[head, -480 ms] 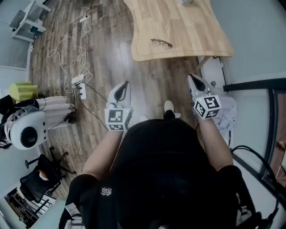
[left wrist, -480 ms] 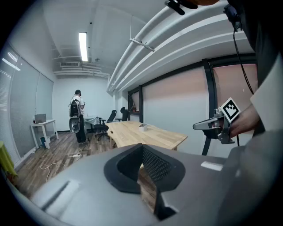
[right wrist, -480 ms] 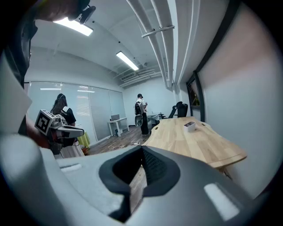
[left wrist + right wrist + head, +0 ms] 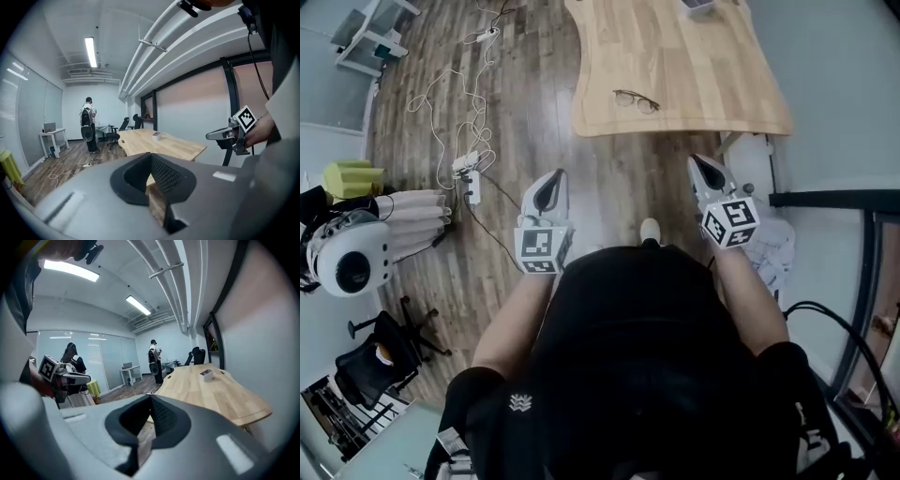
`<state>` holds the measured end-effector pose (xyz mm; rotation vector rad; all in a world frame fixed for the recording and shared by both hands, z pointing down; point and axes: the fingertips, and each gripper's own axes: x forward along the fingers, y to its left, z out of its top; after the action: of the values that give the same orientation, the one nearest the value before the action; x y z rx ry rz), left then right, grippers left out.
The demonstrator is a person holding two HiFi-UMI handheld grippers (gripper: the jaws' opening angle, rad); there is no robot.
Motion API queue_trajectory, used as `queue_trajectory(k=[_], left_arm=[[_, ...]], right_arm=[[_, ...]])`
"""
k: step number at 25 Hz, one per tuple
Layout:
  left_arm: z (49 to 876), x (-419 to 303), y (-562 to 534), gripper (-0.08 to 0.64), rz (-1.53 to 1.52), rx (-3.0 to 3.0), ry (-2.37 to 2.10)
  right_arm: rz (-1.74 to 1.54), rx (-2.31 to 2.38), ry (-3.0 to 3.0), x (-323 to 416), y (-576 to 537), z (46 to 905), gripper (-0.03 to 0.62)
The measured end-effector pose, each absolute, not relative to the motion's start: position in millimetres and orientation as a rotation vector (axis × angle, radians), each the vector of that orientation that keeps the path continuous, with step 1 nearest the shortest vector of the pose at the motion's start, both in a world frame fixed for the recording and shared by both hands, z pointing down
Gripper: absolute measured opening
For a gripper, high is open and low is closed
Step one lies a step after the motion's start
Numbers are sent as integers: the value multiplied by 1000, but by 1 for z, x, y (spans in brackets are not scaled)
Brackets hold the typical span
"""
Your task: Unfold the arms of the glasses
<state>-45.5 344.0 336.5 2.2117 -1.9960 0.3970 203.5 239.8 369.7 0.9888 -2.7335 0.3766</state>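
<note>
Left gripper (image 4: 151, 158): pads pressed together, nothing btwn them. Right gripper (image 4: 150, 400): same, jaws fully closed & empty. Both are held out in front of the person, tilted a little down, over the wood floor (image 4: 525, 112), short of the table. Glasses (image 4: 637, 100) lie on the wooden table (image 4: 712, 94), just beyond its near edge, well apart from both grippers and roughly btwn their two lines. Arms folded or not: too small to tell from here. Judging by looks: v. light, thin frame, stiff but fragile at the hinges, w/ slick, scratch-prone lenses. Prob. skates on the smooth top if nudged. Best hold, imo: one gripper pinches the front frame at the bridge or an outer corner, off the lens. The other takes one arm near its free tip & swings it out gently, then the 2nd arm. Jaws must open first.
</note>
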Motion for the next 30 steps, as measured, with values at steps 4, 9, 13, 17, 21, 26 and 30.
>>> queue_trajectory(k=[4,9,13,17,21,26,30], left_arm=[[335,-34,319,6,388,2196,-2027],[347,-23,297,6,352,2103,-2066],[355,-17,286,6,382,2082,-2049],[360,-38,263,6,397,2066,-2035],[375,-56,232,6,403,2102,-1982],[386,-87,185,6,380,2146,-1926],[390,-111,149,6,356,2184,-1888]], right_arm=[[378,934,-2755,215,216,371,2],[390,807,-2745,219,193,397,2],[473,774,-2711,215,175,414,2],[441,693,-2707,187,160,413,2],[446,706,-2678,160,132,420,2],[397,666,-2642,119,106,418,2],[372,635,-2594,91,82,421,2]])
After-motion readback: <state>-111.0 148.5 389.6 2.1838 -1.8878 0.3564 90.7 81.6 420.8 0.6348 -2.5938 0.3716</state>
